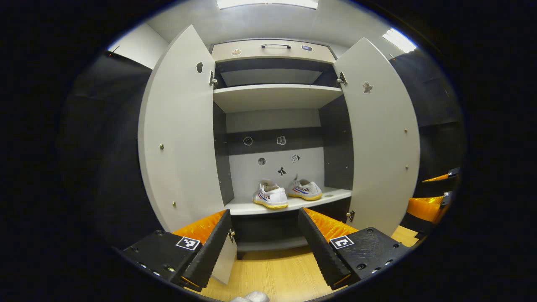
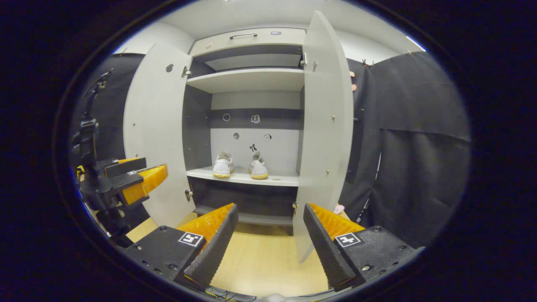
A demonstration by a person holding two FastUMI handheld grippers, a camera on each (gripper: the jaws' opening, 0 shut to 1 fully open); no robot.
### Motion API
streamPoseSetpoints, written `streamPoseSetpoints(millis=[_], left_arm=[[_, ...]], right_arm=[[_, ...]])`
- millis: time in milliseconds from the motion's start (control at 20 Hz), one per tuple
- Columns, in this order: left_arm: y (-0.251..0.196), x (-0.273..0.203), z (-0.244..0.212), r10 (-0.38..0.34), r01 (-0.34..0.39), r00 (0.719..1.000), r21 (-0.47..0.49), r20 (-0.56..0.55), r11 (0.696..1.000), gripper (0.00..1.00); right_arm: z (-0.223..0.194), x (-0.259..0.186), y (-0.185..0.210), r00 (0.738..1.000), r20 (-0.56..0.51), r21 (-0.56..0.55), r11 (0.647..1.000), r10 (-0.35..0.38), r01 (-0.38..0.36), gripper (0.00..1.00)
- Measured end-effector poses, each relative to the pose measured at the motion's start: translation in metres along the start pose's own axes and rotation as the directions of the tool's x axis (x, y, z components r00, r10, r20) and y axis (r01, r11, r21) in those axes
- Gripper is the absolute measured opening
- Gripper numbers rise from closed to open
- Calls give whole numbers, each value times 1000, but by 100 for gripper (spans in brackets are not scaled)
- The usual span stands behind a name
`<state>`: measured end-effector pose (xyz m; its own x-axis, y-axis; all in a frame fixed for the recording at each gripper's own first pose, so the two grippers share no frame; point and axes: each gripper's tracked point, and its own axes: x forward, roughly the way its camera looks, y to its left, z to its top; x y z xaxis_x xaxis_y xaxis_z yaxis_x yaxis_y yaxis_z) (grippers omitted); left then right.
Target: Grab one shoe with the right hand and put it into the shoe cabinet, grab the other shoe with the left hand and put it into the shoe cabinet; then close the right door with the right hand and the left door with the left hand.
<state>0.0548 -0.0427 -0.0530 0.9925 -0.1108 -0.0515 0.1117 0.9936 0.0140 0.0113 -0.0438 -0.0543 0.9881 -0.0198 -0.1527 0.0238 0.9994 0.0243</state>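
Cabinet: tall pale-grey shoe cabinet w/ dark inner side walls point(image 1: 272, 98), centre of left gripper view; stands on light wood floor point(image 1: 272, 272). Drawer front w/ dark bar handle point(image 1: 275, 46) along the top.
Left door: pale-grey flat panel point(image 1: 180, 134), swung wide open, left of centre in left gripper view; upper left in right gripper view point(image 2: 153, 126).
Right door: matching grey panel point(image 1: 384, 138), also open, right of centre in left gripper view; seen nearly edge-on mid-frame in right gripper view point(image 2: 323, 126).
Shelves: upper grey shelf point(image 1: 272, 96) bare; lower grey shelf point(image 1: 293, 203) carries both shoes.
Shoe 1: white low sneaker w/ yellow sole and red-blue side stripes point(image 1: 270, 195), just below centre in left gripper view, heel end toward cam; leftmost of the pair in right gripper view point(image 2: 222, 165).
Shoe 2: same white/yellow sneaker point(image 1: 304, 189), just beside shoe 1 on its right, set a bit further back; apart, not touching. In right gripper view point(image 2: 258, 166).
Back wall: small stickers point(image 1: 281, 140) above the shoes.
Left gripper: bottom centre of left gripper view point(image 1: 264, 245), jaws spread wide, nothing between them, well short of the cabinet. Also at left edge of right gripper view point(image 2: 134, 176); gap there can't tell.
Right gripper: bottom centre of right gripper view point(image 2: 270, 239), jaws wide apart, holding nothing, lower edge of right door showing in the gap. Part of it at right edge of left gripper view point(image 1: 436, 197).
Booth: black cloth wall point(image 2: 419, 147), right side of right gripper view.
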Motion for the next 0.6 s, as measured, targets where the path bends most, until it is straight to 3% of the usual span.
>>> streamPoseSetpoints(millis=[50, 100, 250, 600], left_arm=[[-1, -14, -4, -4, 5, 1000, 2, -8, 1000, 100], [1, -28, -10, -5, 5, 1000, 1, -19, 1000, 96], [4, -59, -26, 11, -12, 999, -17, -46, 1000, 96], [-5, -72, -23, 52, -54, 998, -35, -42, 998, 96]], right_arm=[[-3, -7, -4, 1000, -4, 5, 1000, -17, 17, 99], [-7, -14, -7, 999, -8, 11, 999, -33, 33, 99], [-10, -31, -20, 998, -14, 18, 997, -68, 69, 99], [18, -32, -85, 992, 41, 52, 991, -123, 120, 99]])
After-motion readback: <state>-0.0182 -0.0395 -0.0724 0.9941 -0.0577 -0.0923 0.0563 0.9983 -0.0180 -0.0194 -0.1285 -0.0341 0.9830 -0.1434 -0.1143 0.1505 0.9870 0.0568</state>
